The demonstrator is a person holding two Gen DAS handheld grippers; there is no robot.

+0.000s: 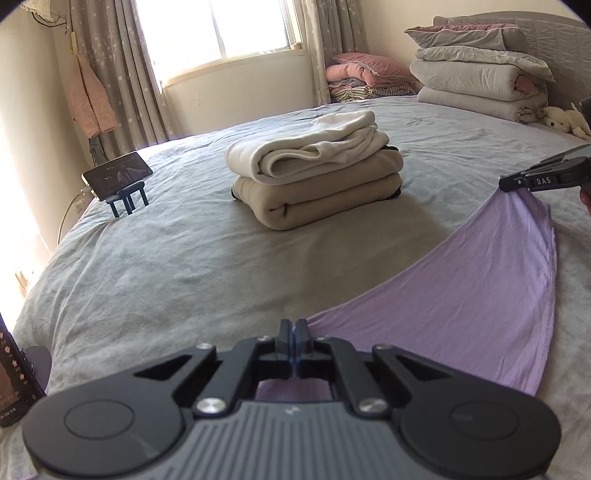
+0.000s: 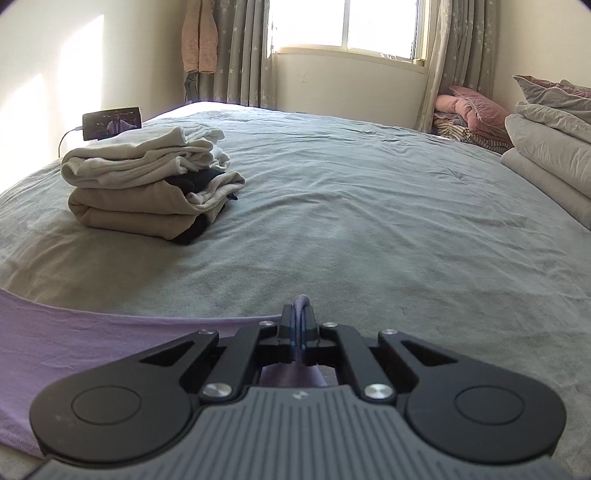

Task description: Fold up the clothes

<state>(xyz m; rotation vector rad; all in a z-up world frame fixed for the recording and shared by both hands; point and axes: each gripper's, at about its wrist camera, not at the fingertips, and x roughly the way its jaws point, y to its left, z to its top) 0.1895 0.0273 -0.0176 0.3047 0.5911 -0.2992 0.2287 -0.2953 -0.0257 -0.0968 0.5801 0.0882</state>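
Closest to the left wrist camera, the left hand-held gripper (image 1: 294, 325) has its two fingers pressed together, and they pinch the near corner of the lilac garment (image 1: 461, 291). This cloth lies flat on the grey bed sheet (image 1: 166, 266) and stretches away to the right, where its far corner is lifted a little. At that corner the right hand-held gripper (image 1: 508, 184) is seen from the side, and its tip pinches the fabric.

Going from left to right in this view: a phone (image 1: 118, 173) stands on a small blue stand (image 1: 127, 203) at the left edge of the bed, with a cable going down from it. Near the middle of the bed sits a pile of folded clothes (image 1: 314, 173), with a white piece on top and a beige piece under it. The pile is well apart from the lilac garment. At the far right, folded quilts and pillows (image 1: 476, 74) are stacked against the headboard, and a white plush toy (image 1: 565, 120) lies beside them.

From the right wrist camera, the right hand-held gripper (image 2: 299, 314) is also pressed together, and a small fold of the lilac cloth sticks up between its fingertips. The rest of the garment spreads to the left along the lower edge of the view. Behind the bed there is a window (image 2: 347, 26) with grey curtains.
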